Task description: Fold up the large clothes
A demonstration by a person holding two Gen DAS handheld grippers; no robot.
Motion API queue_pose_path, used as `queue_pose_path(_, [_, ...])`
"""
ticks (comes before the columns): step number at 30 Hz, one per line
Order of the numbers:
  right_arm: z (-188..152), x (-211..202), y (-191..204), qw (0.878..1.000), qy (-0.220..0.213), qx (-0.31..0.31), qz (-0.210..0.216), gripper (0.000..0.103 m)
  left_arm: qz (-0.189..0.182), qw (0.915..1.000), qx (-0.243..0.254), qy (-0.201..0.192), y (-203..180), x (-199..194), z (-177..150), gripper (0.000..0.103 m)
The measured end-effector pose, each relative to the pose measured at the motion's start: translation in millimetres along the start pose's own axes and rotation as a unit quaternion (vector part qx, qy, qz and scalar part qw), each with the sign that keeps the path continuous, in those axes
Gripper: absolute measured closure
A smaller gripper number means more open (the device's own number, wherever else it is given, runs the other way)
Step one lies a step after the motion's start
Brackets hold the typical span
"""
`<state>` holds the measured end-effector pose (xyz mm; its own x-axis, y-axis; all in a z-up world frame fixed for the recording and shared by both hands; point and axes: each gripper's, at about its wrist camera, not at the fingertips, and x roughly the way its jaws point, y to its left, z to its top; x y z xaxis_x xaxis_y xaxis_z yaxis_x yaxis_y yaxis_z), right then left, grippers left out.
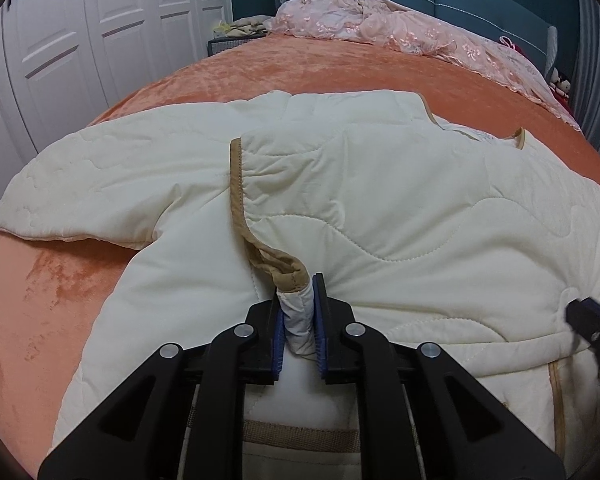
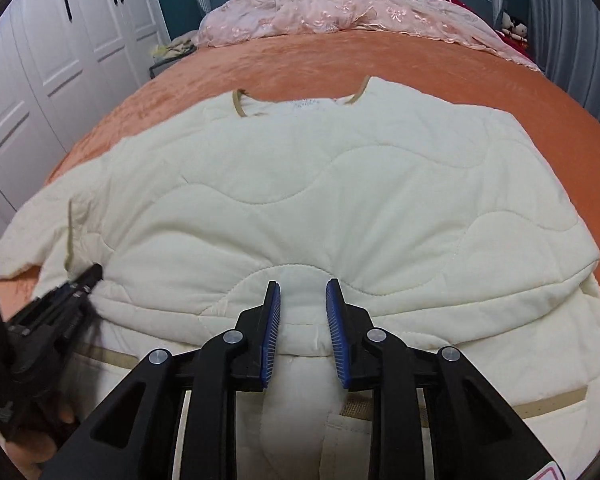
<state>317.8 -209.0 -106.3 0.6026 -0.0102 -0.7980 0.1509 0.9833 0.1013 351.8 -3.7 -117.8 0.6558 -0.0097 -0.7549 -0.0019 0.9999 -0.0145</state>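
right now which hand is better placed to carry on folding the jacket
Left. The left gripper is already shut on the tan-trimmed edge of the jacket, so it could probably carry that flap across. The right gripper is open over the fabric, holding nothing.

Jacket lies on bed, blanket behind.

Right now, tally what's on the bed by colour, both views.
Cream: 1, the jacket
Pink: 1, the lace cover
Red: 1, cloth at the far right edge, kind unclear
Black and white: 1, plush toy
Total: 4
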Motion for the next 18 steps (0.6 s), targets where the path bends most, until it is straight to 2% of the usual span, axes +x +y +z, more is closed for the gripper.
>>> queue_pose_path(3, [-10.2,0.5,6.9,1.0,-0.012,-0.017,-0.021,0.079,-0.035,0.999,-0.029,0.002,12.4,-1.7,2.6,0.087])
queue_pose_path(5, [-10.5,2.8,14.0,0.999,-0.012,-0.033,-0.04,0.079,-0.074,0.995,-0.066,0.006,29.8,-7.5,6.7,0.076])
queue_pose_path(6, [-10.9,2.2,17.8,0.998,-0.013,-0.04,-0.047,0.079,-0.089,0.9924,-0.084,0.007,42.9,-14.1,10.0,0.063])
queue_pose_path(7, [-10.8,2.3,19.7,0.998,-0.015,-0.044,-0.052,0.079,-0.087,0.9914,-0.098,0.002,56.4,-22.8,13.1,0.047])
queue_pose_path(10, [-12.9,-0.3,17.7,0.997,-0.02,-0.045,-0.053,0.079,-0.062,0.9875,-0.14,-0.037,116.8,-50.8,23.3,0.019])
queue_pose_path(11, [-12.2,-0.3,17.7,0.997,-0.021,-0.044,-0.052,0.079,-0.051,0.9855,-0.156,-0.044,141.0,-55.1,27.3,0.014])
queue_pose_path(13, [-12.6,-1.6,17.2,0.998,-0.024,-0.042,-0.05,0.079,-0.018,0.9805,-0.191,-0.042,196.4,-56.0,32.6,0.011])
queue_pose_path(15, [-13.7,-1.6,17.4,0.998,-0.026,-0.041,-0.05,0.079,0.022,0.9718,-0.233,-0.028,255.8,-46.0,36.8,0.011])
queue_pose_path(17, [-14.1,-1.8,18.6,0.997,-0.027,-0.043,-0.052,0.079,0.059,0.9572,-0.283,-0.011,314.2,-32.0,37.5,0.012])
queue_pose_path(18, [-14.8,-1.7,19.8,0.997,-0.027,-0.044,-0.054,0.079,0.076,0.9461,-0.315,-0.005,342.5,-26.2,36.9,0.013])
